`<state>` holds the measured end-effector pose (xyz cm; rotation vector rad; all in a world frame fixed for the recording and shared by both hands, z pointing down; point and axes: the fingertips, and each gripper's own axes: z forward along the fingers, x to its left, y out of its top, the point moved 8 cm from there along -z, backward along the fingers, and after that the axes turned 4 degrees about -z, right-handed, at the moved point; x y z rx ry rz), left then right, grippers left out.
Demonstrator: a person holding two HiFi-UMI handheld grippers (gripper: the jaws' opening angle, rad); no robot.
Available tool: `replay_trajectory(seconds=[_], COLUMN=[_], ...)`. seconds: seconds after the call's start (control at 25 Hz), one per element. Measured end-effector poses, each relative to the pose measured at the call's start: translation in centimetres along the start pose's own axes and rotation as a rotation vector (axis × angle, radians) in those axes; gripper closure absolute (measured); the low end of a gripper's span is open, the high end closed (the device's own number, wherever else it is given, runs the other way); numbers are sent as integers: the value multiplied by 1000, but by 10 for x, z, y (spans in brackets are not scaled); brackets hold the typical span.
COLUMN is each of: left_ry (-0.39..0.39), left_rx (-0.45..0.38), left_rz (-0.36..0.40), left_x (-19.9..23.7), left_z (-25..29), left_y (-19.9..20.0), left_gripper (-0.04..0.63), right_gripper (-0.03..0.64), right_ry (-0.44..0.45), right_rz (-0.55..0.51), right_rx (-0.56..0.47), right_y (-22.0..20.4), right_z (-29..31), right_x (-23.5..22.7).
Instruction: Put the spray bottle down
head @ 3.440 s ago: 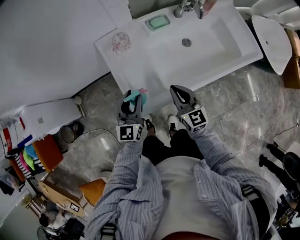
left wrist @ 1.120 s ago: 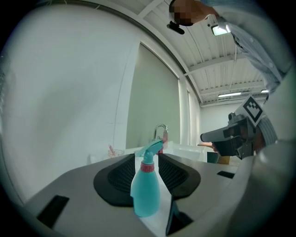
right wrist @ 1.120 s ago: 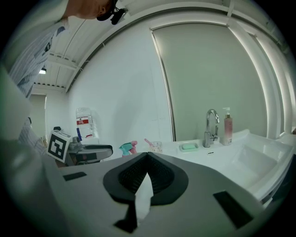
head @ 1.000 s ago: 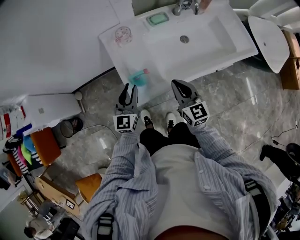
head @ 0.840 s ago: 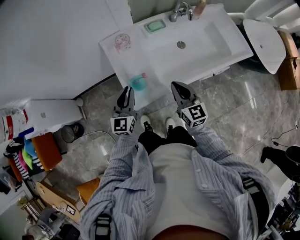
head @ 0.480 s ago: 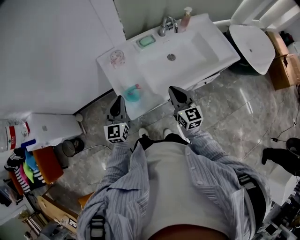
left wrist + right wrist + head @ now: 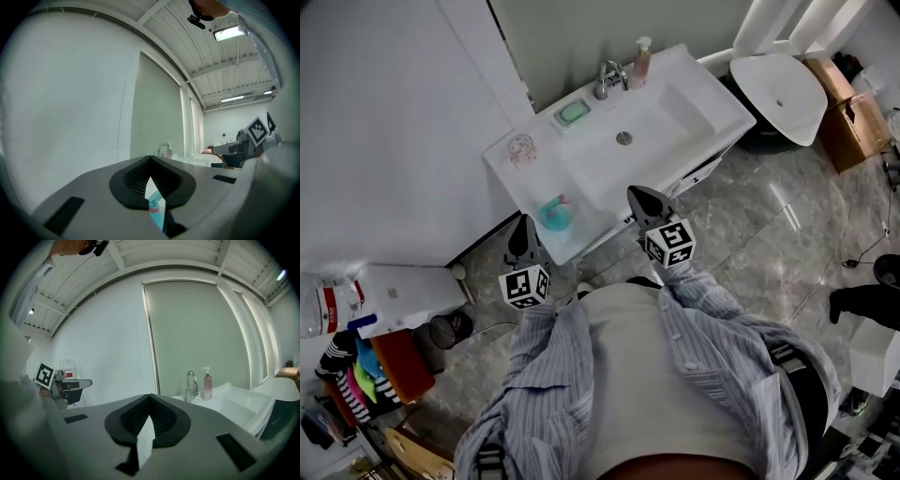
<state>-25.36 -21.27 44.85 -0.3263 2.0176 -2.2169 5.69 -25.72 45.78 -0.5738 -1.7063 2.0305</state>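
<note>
The teal spray bottle with a pink top stands upright on the near left corner of the white sink counter. My left gripper is shut and holds nothing; it sits just short of the counter edge, down-left of the bottle and apart from it. In the left gripper view a sliver of the bottle shows through the slit between the closed jaws of that gripper. My right gripper is shut and empty at the counter's front edge, right of the bottle. In its own view this gripper looks toward the faucet.
On the counter are a green soap dish, the faucet, a pink pump bottle and a small round item. A toilet and a cardboard box stand to the right. A small bin sits on the floor at left.
The left gripper, which carried the bottle at first, has left it on the counter corner, closed its jaws and drawn back. Both grippers have risen.
</note>
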Motion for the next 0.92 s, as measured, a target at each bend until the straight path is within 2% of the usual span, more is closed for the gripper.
replay_trajectory(seconds=[0.92], left_ry=[-14], left_rx=[-13], left_rz=[-12], left_x=[-7], left_z=[-2], left_y=[8], left_gripper=[594], right_gripper=[601], right_ry=[31], right_rz=[-13], right_rx=[0], right_y=[8], right_z=[6], right_x=[8])
